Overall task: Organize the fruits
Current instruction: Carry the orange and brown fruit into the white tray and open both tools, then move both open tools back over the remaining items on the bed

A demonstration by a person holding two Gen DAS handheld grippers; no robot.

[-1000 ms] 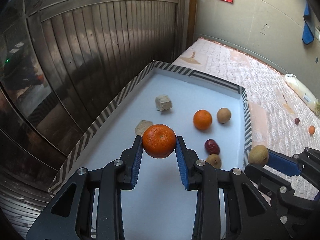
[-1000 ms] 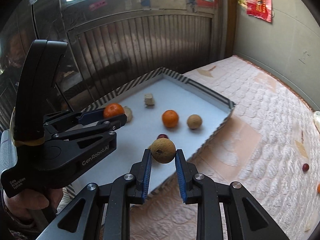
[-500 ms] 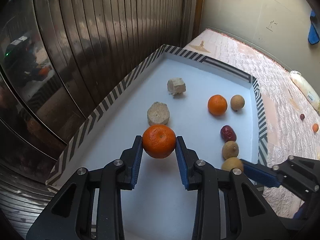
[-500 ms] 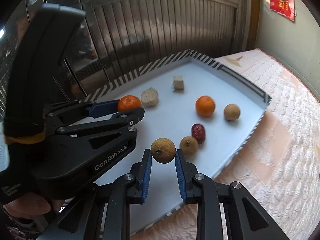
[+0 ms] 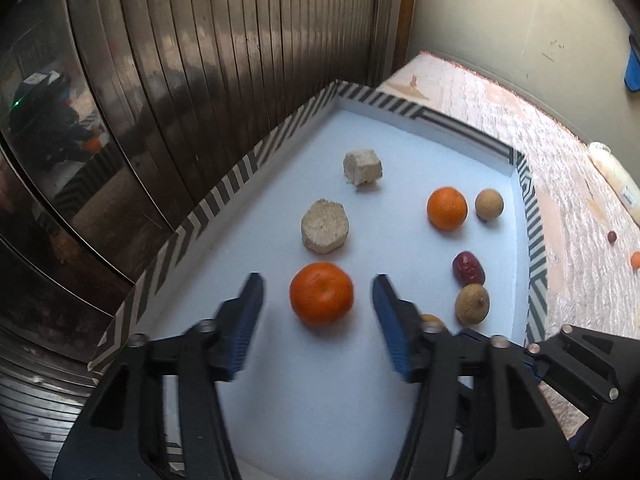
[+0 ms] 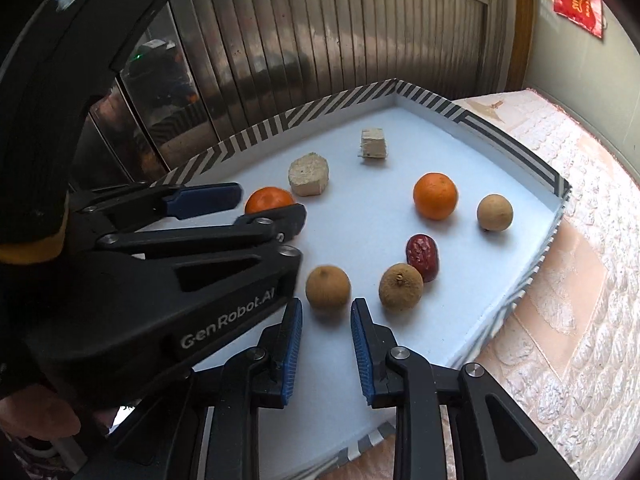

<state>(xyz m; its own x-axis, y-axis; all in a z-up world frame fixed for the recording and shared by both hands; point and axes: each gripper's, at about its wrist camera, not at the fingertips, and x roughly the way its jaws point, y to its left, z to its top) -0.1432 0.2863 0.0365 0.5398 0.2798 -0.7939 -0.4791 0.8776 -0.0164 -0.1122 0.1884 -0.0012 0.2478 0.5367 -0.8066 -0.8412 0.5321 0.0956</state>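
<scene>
A white tray [image 5: 224, 200] with a striped rim holds the fruit. My left gripper [image 5: 318, 292] is over its near left part; its jaws are opening. The mandarin [image 5: 321, 294] rests on the tray floor between the pads, clear of both. In the right wrist view that gripper [image 6: 272, 202] flanks the same mandarin [image 6: 269, 200]. My right gripper [image 6: 326, 304] is narrow, its tips on a brown round fruit [image 6: 328, 286] low on the tray floor. Close by lie another brown fruit [image 6: 401, 287], a red date [image 6: 422, 252], a second mandarin [image 6: 435, 196] and a pale round fruit [image 6: 494, 213].
Two beige blocks [image 5: 324, 226] [image 5: 362, 167] lie on the tray's left half. A ribbed metal door [image 5: 200, 80] runs along the tray's left side. On the quilted cover [image 5: 580, 200] to the right lie a small red fruit [image 5: 612, 236], a small orange one [image 5: 636, 260] and a bottle [image 5: 612, 176].
The left jaws have spread off the mandarin, which now rests on the tray. The right gripper has come down over the tray with the brown fruit, beside the other brown fruit.
</scene>
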